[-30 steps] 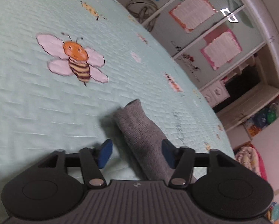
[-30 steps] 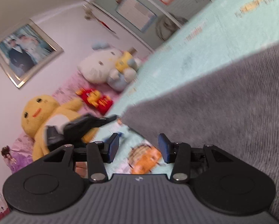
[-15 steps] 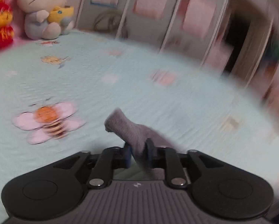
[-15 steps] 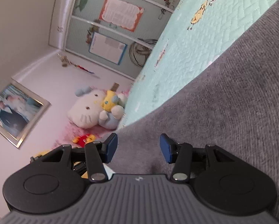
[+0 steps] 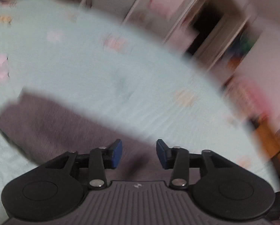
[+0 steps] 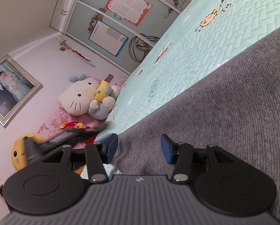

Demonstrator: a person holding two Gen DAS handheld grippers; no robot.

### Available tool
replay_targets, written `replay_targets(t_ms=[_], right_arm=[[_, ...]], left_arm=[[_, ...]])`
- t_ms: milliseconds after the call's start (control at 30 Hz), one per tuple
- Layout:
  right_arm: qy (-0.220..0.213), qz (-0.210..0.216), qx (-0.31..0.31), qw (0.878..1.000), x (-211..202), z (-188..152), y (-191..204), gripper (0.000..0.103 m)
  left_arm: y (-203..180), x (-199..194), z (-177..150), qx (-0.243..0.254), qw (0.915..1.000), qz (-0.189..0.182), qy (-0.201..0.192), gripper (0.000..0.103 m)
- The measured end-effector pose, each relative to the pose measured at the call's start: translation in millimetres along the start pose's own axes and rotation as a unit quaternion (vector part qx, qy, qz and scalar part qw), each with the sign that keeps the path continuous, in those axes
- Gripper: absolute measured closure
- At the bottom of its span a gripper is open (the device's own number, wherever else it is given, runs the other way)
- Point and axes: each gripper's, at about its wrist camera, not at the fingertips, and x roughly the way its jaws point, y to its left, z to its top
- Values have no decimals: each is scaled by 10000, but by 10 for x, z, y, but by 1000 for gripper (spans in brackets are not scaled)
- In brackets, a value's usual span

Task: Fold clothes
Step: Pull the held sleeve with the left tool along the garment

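A grey knitted garment (image 6: 224,108) lies on the mint quilted bed cover (image 6: 205,43). In the blurred left wrist view it (image 5: 51,127) spreads from the lower left to under the fingers. My left gripper (image 5: 139,152) is open just above the cloth and holds nothing. My right gripper (image 6: 139,149) is open with the garment's edge between its blue pads (image 6: 167,149), the jaws apart. The left gripper (image 6: 72,135) shows blurred at the left of the right wrist view.
Plush toys sit at the bed's head: a white cat (image 6: 83,97), a yellow one (image 6: 19,152) and a red one (image 6: 74,126). A framed photo (image 6: 6,88) hangs on the wall. Wardrobe doors (image 6: 125,13) with posters stand beyond the bed's far side.
My left gripper closed on a grey sleeve half a second ago, and now it is open and swinging right over the cloth. My right gripper moved onto the garment's edge and stays open.
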Motion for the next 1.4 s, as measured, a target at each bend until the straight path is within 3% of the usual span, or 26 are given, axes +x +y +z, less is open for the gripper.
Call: replay_targets(t_ms=[33, 100, 167, 200, 267, 333, 400, 467, 600, 700, 767, 867, 967, 1067, 1133, 1167, 1233, 1400], right_arm=[[-1, 12, 1, 10000, -4, 2, -6, 52], [-2, 21, 6, 10000, -8, 2, -13, 52], [-2, 24, 11, 10000, -11, 2, -19, 52], [-2, 26, 14, 10000, -12, 2, -21, 52], [-3, 29, 20, 10000, -15, 2, -27, 52], [-4, 34, 32, 10000, -21, 2, -25, 52], [0, 27, 27, 10000, -19, 4, -18, 52], [-3, 27, 32, 10000, -21, 6, -15, 52], [-9, 55, 91, 9999, -27, 18, 6, 52], [-2, 52, 92, 9999, -25, 17, 10, 52], [2, 43, 81, 10000, -23, 16, 10, 52], [19, 35, 49, 10000, -23, 16, 4, 52], [56, 8, -21, 10000, -17, 7, 14, 52], [86, -27, -76, 9999, -11, 2, 25, 52], [103, -56, -135, 9998, -14, 3, 45, 52], [113, -85, -222, 9997, -29, 11, 79, 52], [133, -143, -397, 9990, -58, 27, 146, 52], [183, -288, -834, 9959, -130, 67, 314, 51]], left_arm=[[197, 40, 17, -562, 9983, -92, -152, 95], [422, 0, 109, -1287, 9903, 240, -472, 96], [427, -110, 187, -1084, 9866, 883, -840, 97], [407, -169, 194, -950, 9859, 1025, -925, 97], [387, -331, 137, -981, 9850, 986, -1022, 94], [372, -522, 23, -1234, 9820, 869, -1131, 84], [396, -736, -216, -1545, 9771, 711, -1277, 54], [361, -893, -491, -1856, 9709, 655, -1366, 46], [314, -867, -794, -2299, 9618, 564, -1377, 46], [316, -844, -797, -2469, 9590, 231, -1371, 45], [383, -789, -772, -2655, 9549, -120, -1325, 45], [508, -699, -712, -2941, 9468, -431, -1238, 57], [640, -575, -600, -3312, 9376, -452, -955, 101], [420, -807, -481, -2834, 9522, -112, -1137, 99], [226, -895, -442, -2224, 9670, 309, -1202, 98], [188, -869, -455, -2090, 9702, 468, -1133, 98], [255, -716, -559, -2222, 9684, 642, -933, 99], [343, -634, -692, -2236, 9657, 290, -1291, 95]])
